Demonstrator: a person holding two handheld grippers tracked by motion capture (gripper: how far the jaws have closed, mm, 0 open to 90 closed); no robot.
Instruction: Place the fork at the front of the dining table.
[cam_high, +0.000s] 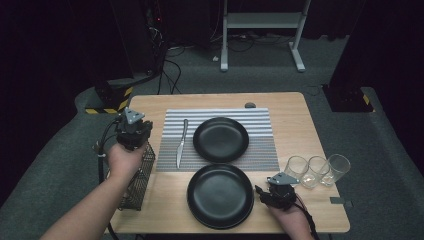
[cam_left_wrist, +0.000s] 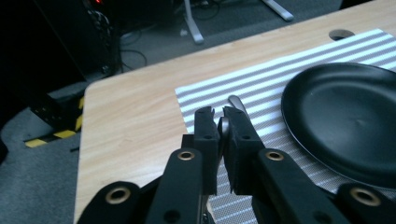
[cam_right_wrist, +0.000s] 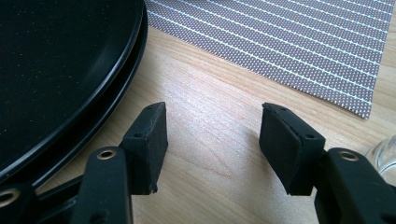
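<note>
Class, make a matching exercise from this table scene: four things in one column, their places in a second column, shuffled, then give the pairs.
Things:
1. silver metal table knife
2. three clear drinking glasses
3. dark wire mesh basket
4. black round plate nearest the person

Places:
A. bare wood, just below the striped placemat
B. table's left edge, by the left forearm
C. on the placemat, left of the farther black plate
D. in a row near the table's right edge

Pairs: 1-C, 2-D, 3-B, 4-A

A silver knife (cam_high: 181, 143) lies lengthwise on the striped placemat (cam_high: 260, 150), left of the black plate (cam_high: 221, 139).
</note>
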